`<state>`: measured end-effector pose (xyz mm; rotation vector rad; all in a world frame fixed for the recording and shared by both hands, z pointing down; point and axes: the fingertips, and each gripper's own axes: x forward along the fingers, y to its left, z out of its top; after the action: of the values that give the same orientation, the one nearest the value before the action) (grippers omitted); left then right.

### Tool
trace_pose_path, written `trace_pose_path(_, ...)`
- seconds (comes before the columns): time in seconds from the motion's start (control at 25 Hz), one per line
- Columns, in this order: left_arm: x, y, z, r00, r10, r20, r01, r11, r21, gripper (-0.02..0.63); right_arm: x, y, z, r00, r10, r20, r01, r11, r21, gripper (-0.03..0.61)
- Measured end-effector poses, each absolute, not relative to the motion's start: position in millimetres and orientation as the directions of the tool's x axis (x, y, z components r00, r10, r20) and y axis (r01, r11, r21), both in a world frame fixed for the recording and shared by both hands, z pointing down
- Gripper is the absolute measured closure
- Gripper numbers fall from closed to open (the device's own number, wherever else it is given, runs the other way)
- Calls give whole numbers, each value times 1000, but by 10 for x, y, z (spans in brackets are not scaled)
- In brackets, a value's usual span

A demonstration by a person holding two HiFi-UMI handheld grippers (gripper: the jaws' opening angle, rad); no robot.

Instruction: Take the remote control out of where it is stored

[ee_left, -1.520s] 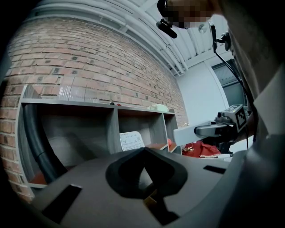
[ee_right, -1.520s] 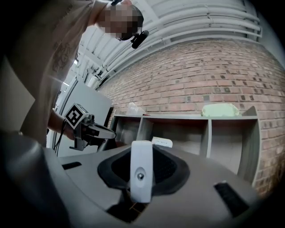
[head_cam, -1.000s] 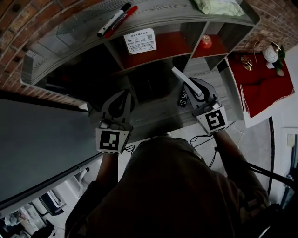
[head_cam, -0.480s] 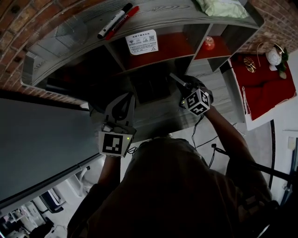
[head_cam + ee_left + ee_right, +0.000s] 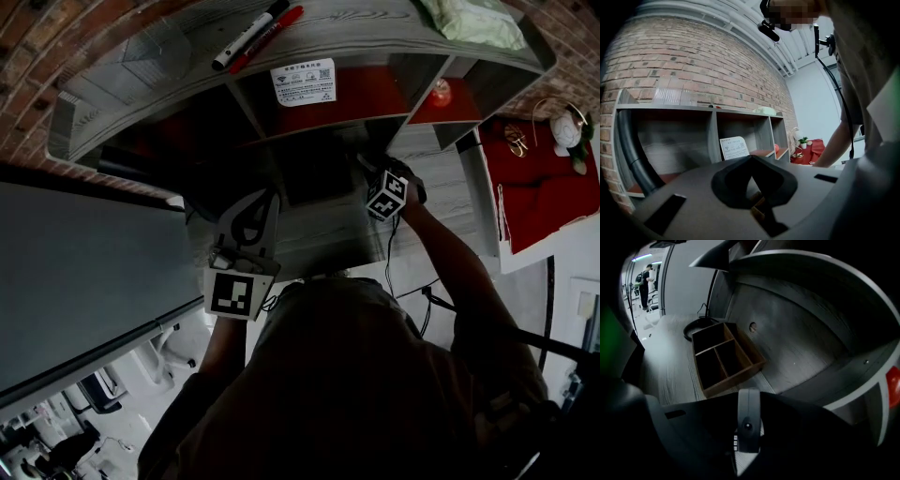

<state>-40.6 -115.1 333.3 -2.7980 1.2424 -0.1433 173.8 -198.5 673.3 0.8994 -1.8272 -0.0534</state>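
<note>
Remote control [image 5: 748, 425] clamped end-on between the jaws of the right gripper [image 5: 749, 400] — dark jaws pressed against both long sides, small round emitter facing forward, a few pale buttons showing at the lower left edge. Held outside the wooden box [image 5: 725, 357], on its near side and apart from it, over the grey desk [image 5: 670, 366]. Box divided into three dark compartments, standing on the desk under the shelf unit [image 5: 375, 28], close to the back panel. Black cable loop [image 5: 696, 328] just beyond the box's far corner.

Head view: right gripper reaching down and in beneath the shelf unit, only its marker cube [image 5: 386, 195] plainly visible, jaws lost in shadow. Left gripper [image 5: 270, 195] level in front of the left half of the shelf unit, jaws closed tip to tip with nothing between them — the same closed, empty state in the left gripper view.

On top of the shelf unit: black marker [image 5: 249, 35] and red marker [image 5: 267, 39] side by side, green cloth [image 5: 473, 21] at the right end. In the middle compartment, white printed card [image 5: 304, 82] standing upright; in the right one, small red ball [image 5: 438, 92]. Red cloth [image 5: 544, 187] to the right of the desk, brick wall [image 5: 28, 56] behind
</note>
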Motion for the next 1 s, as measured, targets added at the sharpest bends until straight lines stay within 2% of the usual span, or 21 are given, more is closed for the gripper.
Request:
trace_pose_path(0.48, -532, -1163, 3396, 633, -770, 78, -764, -638, -99, 603, 1832, -2039, 7279, -59, -508, 859, -496, 762, 417, 492)
trace_pose_path(0.8, -506, -1159, 3456, 635, -767, 92, -761, -642, -94, 603, 1758, -2040, 7362, -78, -447, 891, -525, 778, 345, 489)
trace_pose_path(0.92, -479, -1145, 3457, 639, -764, 91, -758, -645, -92, 603, 1707, -1994, 7403, -90, -415, 906, -525, 792, 311, 463)
trace_pose_path(1.0, -474, -1131, 3460, 640, -762, 93, -756, -647, -95, 603, 1667, -1950, 7434, -105, -385, 917, -535, 799, 275, 410)
